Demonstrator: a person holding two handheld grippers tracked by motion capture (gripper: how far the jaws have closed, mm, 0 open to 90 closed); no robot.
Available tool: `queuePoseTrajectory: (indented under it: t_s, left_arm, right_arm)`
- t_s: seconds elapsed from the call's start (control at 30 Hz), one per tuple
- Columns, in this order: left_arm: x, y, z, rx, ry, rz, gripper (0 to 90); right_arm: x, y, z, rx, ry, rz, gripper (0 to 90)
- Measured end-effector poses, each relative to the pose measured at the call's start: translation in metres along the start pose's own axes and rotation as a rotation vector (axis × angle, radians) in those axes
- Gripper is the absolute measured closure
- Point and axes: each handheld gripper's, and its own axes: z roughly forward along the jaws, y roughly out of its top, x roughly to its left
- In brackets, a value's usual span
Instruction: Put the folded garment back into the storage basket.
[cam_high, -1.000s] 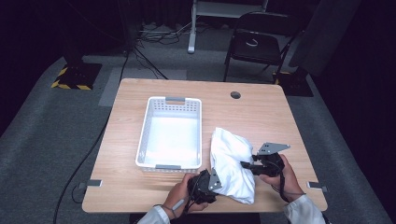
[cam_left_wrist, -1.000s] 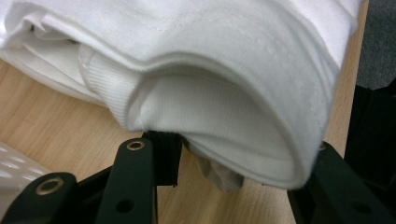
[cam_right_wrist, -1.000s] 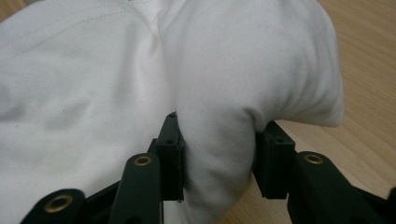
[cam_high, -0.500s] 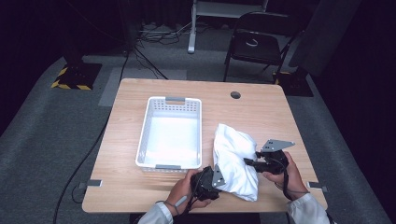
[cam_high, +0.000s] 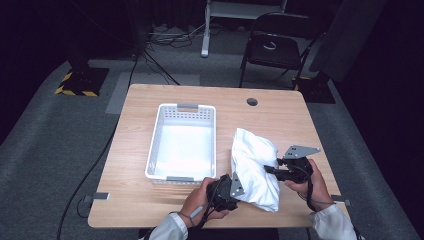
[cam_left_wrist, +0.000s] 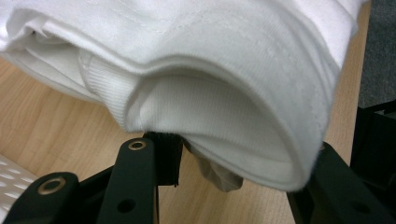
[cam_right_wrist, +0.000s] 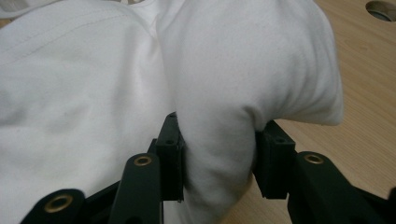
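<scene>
Both grippers, left (cam_high: 235, 187) and right (cam_high: 270, 170), pinch folds of a soft, light, crumpled white cotton garment (cam_high: 255, 160) lying right of a white plastic basket (cam_high: 182, 142) on the wooden surface (cam_high: 135, 200), best held by bunched edges.

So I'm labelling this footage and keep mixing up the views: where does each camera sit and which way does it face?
High view: above the person's side, facing forward and down on the table; both hands show.
Left gripper view: on the left hand-held gripper, facing the white cloth; black jaws show.
Right gripper view: on the right hand-held gripper, facing the cloth; black jaws show.
All three share the cloth.
</scene>
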Motion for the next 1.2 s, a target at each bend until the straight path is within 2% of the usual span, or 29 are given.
queuePoseTrajectory:
  t_s: [0.6,1.2]
  left_arm:
    - [0.014,0.009,-0.015,-0.028,0.026,-0.008,58.6]
    - [0.031,0.008,-0.035,-0.046,0.064,-0.027,58.6]
  right_arm:
    - [-0.004,0.026,-0.01,-0.029,-0.015,-0.009,59.7]
    - [-0.001,0.057,-0.006,-0.044,-0.013,-0.036,59.6]
